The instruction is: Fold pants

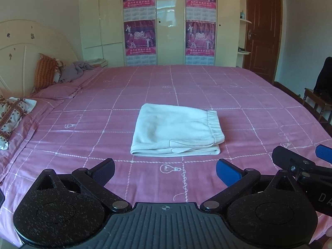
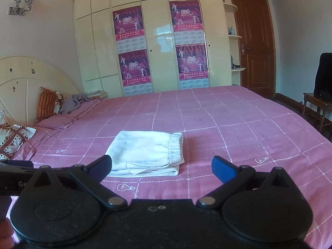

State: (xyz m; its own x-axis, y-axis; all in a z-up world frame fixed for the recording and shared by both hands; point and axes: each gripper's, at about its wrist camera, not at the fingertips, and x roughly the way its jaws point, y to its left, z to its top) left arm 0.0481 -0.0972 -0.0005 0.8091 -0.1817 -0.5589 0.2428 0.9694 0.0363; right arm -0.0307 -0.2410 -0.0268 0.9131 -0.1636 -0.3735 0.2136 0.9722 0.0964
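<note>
The pale cream pants (image 1: pixel 176 130) lie folded into a compact rectangle on the pink checked bedspread (image 1: pixel 238 95), elastic waistband to the right. They also show in the right wrist view (image 2: pixel 147 153). My left gripper (image 1: pixel 166 169) is open and empty, held back from the pants' near edge. My right gripper (image 2: pixel 161 166) is open and empty, just in front of the pants. Part of the right gripper (image 1: pixel 298 161) shows at the right of the left wrist view.
Pillows (image 1: pixel 44 72) and a crumpled lilac cloth (image 1: pixel 72 70) lie by the headboard (image 1: pixel 25 47) at left. A wardrobe with posters (image 1: pixel 159 20) stands behind the bed. A brown door (image 1: pixel 263 27) and a wooden chair (image 1: pixel 319 97) are at right.
</note>
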